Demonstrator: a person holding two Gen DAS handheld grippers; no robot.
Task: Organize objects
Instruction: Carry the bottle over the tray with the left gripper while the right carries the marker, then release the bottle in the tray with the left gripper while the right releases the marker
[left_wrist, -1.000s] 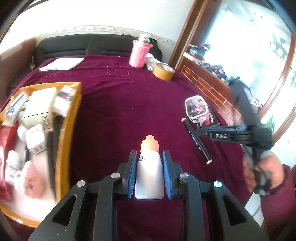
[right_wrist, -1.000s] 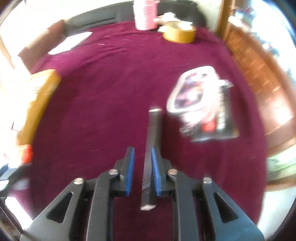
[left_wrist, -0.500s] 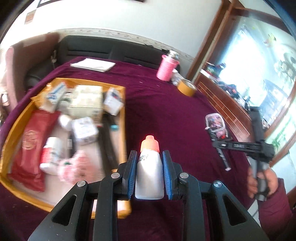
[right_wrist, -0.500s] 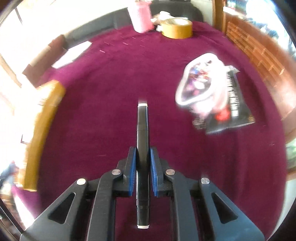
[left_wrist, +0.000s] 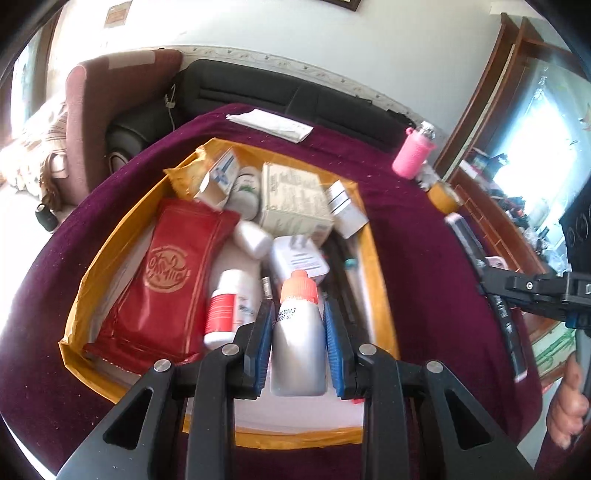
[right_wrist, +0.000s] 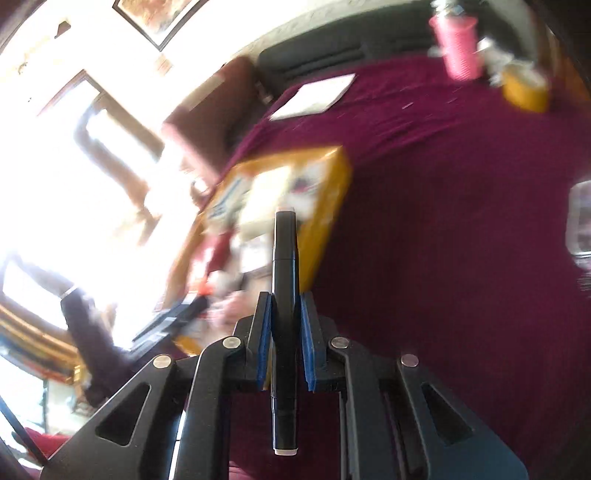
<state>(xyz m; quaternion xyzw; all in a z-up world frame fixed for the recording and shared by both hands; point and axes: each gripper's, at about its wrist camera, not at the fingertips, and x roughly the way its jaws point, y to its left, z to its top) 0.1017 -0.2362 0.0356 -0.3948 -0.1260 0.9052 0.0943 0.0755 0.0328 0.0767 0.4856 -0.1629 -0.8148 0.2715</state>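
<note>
Your left hand-held gripper (left_wrist: 298, 334) is pinching a small white bottle (left_wrist: 297, 343) with an orange cap, cap pointing forward along the fingers, so its long axis runs straight away from you. Directly ahead of and beneath that hand-held gripper sits the yellow-rimmed tray (left_wrist: 384, 314) on the maroon-covered bench (left_wrist: 421, 236), already crowded: a red pouch (left_wrist: 166, 280) to the forward left, a red-labelled white bottle (left_wrist: 231, 306) just left of your fingers, a pale box (left_wrist: 295, 201) further ahead, dark pens (left_wrist: 341, 258) along the right wall.

Your right hand-held gripper (right_wrist: 283, 332) is pressed shut on a black marker (right_wrist: 284, 314), whose long axis also lies along the fingers, tip forward. From that side the tray (right_wrist: 328, 218) lies ahead and to the left, with bare bench between; the view is blurred, so its contents are hard to read.

The left one is plainly nearer: the bottle hangs over the tray's near half, while the marker is well apart from it. The likely next move is to lower the bottle into the gap ahead of your fingers, between the red-labelled bottle and the pens. That gap looks narrow, so expect the bottle to nudge its neighbours.
</note>
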